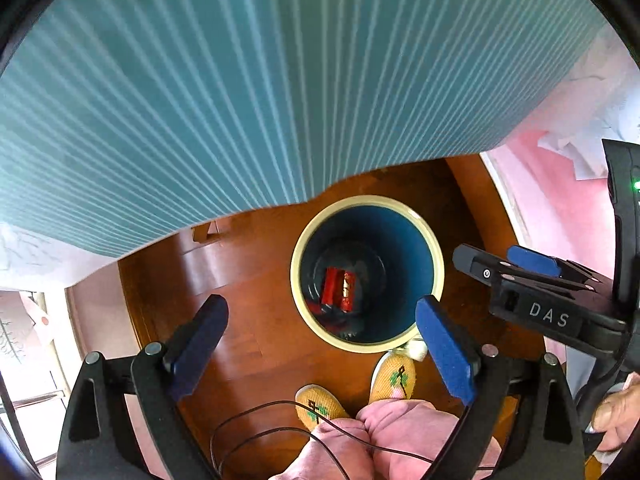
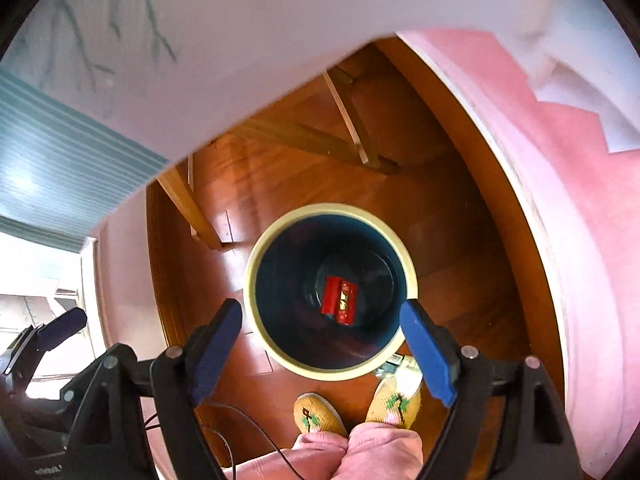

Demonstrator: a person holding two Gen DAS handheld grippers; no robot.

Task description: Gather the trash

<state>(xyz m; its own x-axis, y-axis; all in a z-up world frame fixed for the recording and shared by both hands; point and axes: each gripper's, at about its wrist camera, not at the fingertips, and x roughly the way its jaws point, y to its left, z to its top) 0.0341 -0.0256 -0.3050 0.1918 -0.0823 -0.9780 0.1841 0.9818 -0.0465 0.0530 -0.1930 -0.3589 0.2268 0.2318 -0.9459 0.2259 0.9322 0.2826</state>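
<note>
Pointing downward, left gripper (image 1: 322,346) and right gripper (image 2: 322,344) agape above bin (image 2: 256,272)

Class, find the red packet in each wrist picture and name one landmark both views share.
Left wrist: red packet lies at the bottom of the bin, just right of centre.
Right wrist: red packet on the bin floor, centre, slightly low.
Shared landmark: yellow slippers below the bin.
</note>
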